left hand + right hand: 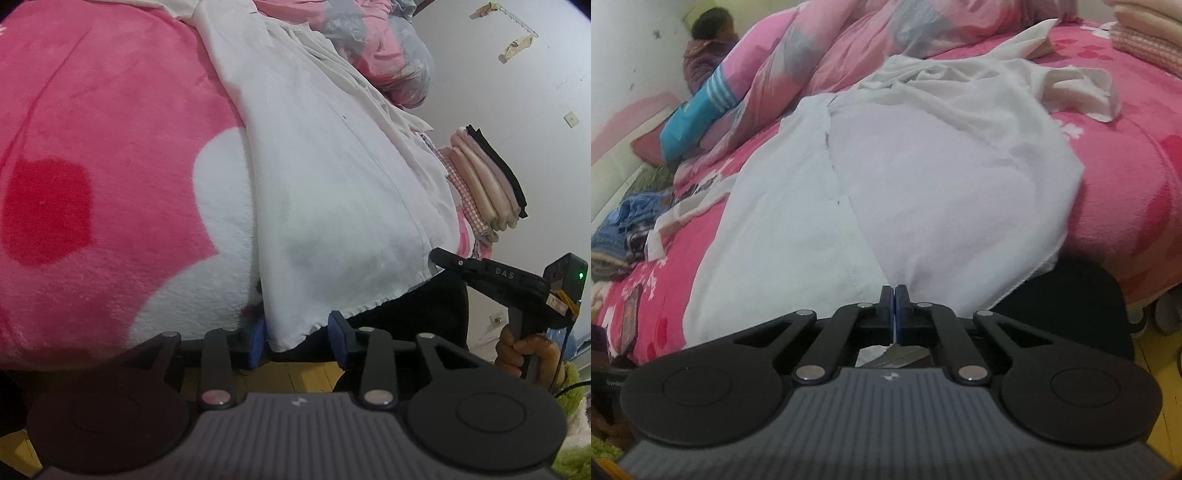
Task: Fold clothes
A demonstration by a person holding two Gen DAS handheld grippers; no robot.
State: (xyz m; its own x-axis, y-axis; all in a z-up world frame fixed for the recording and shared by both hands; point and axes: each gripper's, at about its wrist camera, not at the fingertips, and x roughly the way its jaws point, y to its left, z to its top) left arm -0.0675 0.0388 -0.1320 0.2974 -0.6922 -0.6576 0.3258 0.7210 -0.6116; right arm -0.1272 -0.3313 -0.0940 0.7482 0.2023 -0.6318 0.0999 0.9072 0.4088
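Both grippers low at the near edge, left parted, right closed.

Left gripper (298, 338): blue-padded fingers (258, 341) stand apart, tilted downward, a hem of white cloth (332, 206) hanging between them, pads not pressing on it. Right gripper (894, 308): fingers (885, 308) brought together, tips nipping the cloth's near edge, pointing down and forward. In the left wrist view a hand (524, 354) wraps the right gripper's black handle from below.
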